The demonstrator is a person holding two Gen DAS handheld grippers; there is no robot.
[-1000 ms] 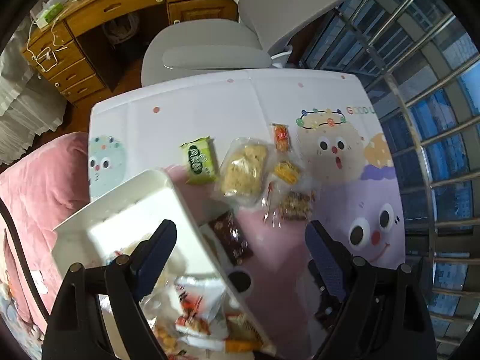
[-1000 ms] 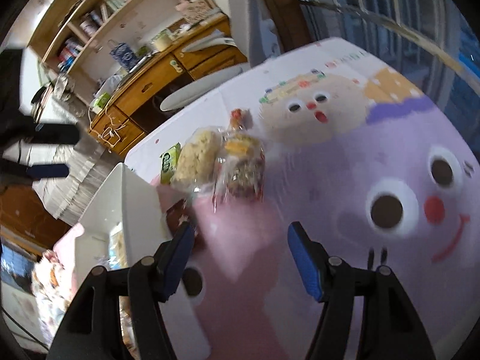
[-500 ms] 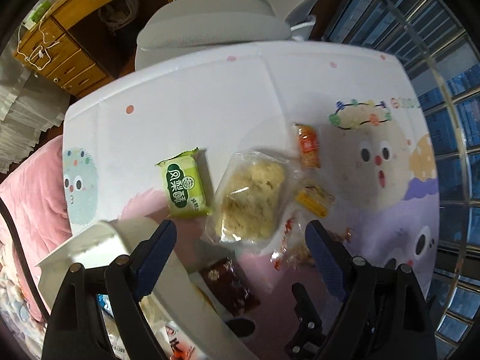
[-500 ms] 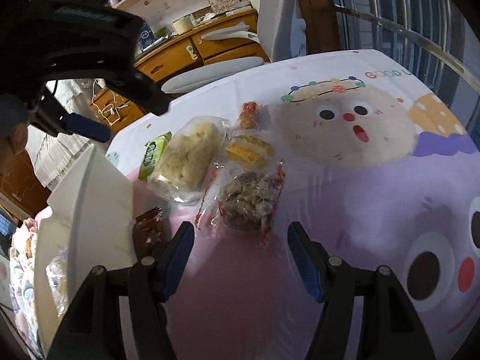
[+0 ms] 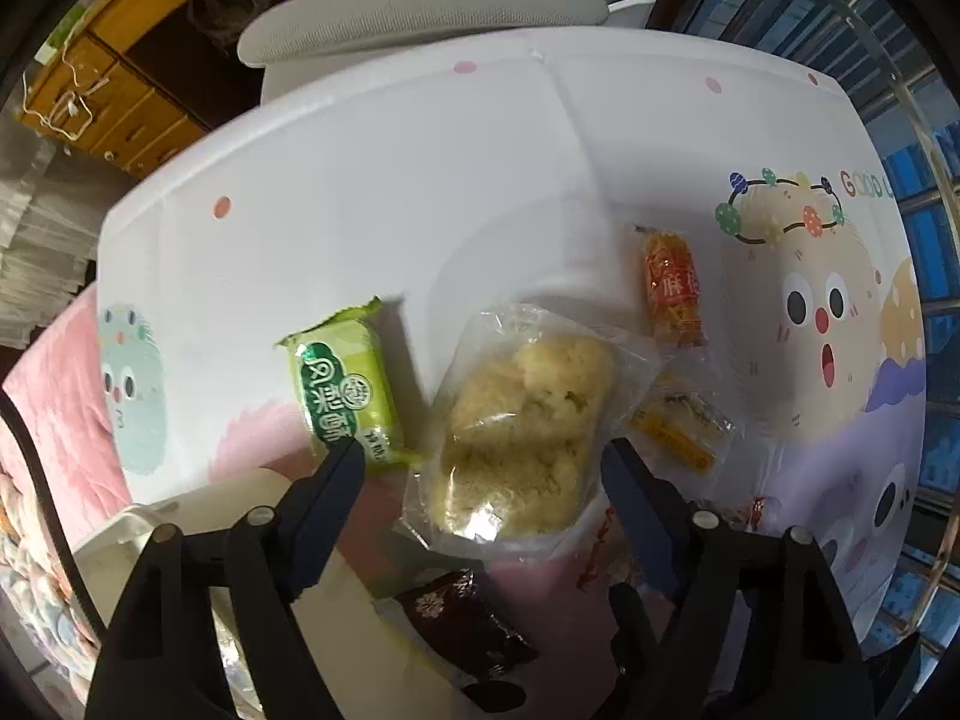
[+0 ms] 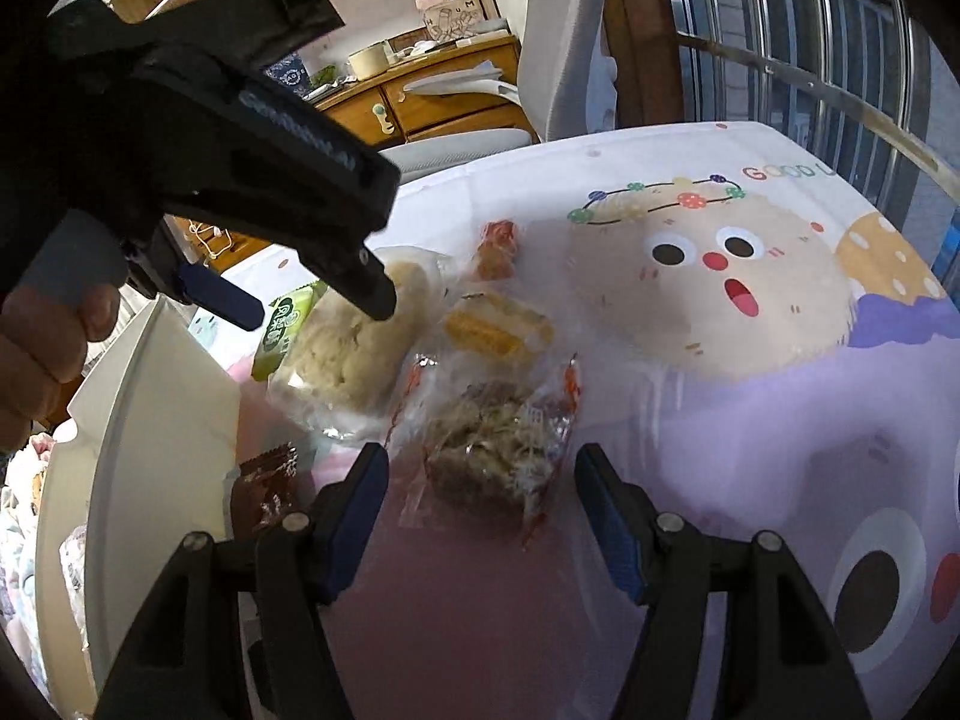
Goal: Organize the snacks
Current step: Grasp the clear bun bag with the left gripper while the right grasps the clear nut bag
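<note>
with some snacks already in the white bin (image 6: 120, 420), the left gripper (image 5: 480, 468) closes around the pale cake packet (image 5: 522, 426) on the table, not yet gripping, while the right gripper (image 6: 480, 480) hangs open and six packets remain out.

Six snack packets on the table, one white bin, two grippers.

The packets, each one of its kind: one green packet (image 5: 347, 391), one big clear bag of pale crumbly cake (image 5: 525, 426), one orange-red packet (image 5: 672, 288), one small clear packet with yellow filling (image 5: 681, 426), one clear packet of brown shredded snack (image 6: 498, 450), one dark brown packet (image 5: 465, 621). One white bin (image 6: 150, 420) holds more packets, too hidden to count. One left gripper (image 5: 480, 468), one right gripper (image 6: 480, 480).
</note>
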